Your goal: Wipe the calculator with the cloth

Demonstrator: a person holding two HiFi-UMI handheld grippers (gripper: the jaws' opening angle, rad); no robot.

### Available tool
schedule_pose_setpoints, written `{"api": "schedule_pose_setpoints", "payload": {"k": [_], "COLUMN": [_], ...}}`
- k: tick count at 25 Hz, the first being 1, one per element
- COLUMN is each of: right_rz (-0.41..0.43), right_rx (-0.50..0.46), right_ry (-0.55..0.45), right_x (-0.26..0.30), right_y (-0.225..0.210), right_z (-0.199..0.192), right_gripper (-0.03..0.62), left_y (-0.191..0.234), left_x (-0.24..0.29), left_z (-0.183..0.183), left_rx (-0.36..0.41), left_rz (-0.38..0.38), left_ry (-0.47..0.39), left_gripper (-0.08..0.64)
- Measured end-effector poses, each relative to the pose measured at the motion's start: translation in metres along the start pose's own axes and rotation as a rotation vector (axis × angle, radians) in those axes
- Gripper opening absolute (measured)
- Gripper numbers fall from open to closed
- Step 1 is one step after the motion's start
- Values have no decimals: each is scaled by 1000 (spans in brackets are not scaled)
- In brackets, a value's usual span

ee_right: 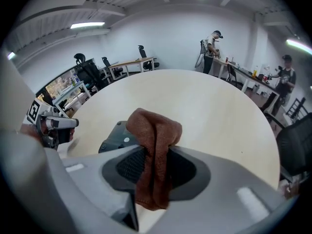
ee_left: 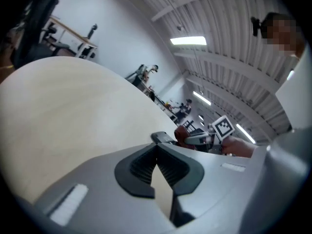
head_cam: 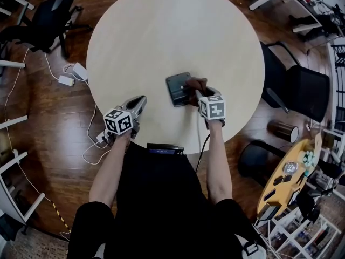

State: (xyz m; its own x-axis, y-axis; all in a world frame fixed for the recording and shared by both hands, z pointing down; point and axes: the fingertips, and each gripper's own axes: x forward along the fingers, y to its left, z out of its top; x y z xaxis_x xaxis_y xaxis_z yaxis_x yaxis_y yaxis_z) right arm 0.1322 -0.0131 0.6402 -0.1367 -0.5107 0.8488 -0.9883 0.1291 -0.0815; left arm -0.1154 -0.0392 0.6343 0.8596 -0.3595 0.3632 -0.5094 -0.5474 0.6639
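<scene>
The round pale counter [head_cam: 161, 36] fills the middle of the head view, bare but for one dark slab. At its near edge the left tongs [head_cam: 141, 100] sit low over the wood, well apart from the action. Their jaws are pressed together with nothing between them. By the look of it they are parked there to give the other hand a free run.

Across to the right tongs [head_cam: 194, 90], tipped steeply down at the calculator [head_cam: 177, 88]. It lies flat on the counter, on the person's side of the centre. From the head view the tips sit at its right edge.

Now the smallest player: the rust-brown cloth [ee_right: 155, 145], bunched and folded. It is pinched between jaws drawn in to a narrow gap around it, its rounded fold poking out past the tips. That grip makes sense, since the fabric leads and should meet the keys before any hard plastic does. Whether cloth and calculator touch at this instant cannot be told; in the right gripper view the bunch hangs just over the calculator's near corner. On that showing, the wiping looks imminent or barely begun.
</scene>
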Motion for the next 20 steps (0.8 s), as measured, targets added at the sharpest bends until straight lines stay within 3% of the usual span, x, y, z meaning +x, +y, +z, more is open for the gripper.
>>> {"api": "schedule_pose_setpoints", "payload": {"k": [2,6,7,9,12,14,17,20], "right_rz": [48,225,228,148,-4,-36,54,256], "right_rx": [-65,-364,-418,-449,-365,-321,-157,-19], "right_ry": [-21,5,39,101,109,131,169,190], "right_x": [-3,7,11,15,12,16,24,23], "right_y": [14,84,89,68,12,-12,-18,20], "right_z": [7,18,16,16,25,22,0,-24], "right_gripper": [130,130,130,130,130,130,130,126], "left_y": [-28,-81,-93,-114,-133,-133,-122,-101], "left_x": [22,61,69,81,97,108,119,113], "left_z": [-2,-26,-34,-48,-63,-70,-78,-71], "left_rx": [67,138,162,201,222,214,202,206], "left_rz": [-80,-286,-319,-369,-409,-393,-308,-208], "left_ry": [59,234,274,331,387,420,458,449], "left_gripper": [6,6,6,6,6,6,12,15]}}
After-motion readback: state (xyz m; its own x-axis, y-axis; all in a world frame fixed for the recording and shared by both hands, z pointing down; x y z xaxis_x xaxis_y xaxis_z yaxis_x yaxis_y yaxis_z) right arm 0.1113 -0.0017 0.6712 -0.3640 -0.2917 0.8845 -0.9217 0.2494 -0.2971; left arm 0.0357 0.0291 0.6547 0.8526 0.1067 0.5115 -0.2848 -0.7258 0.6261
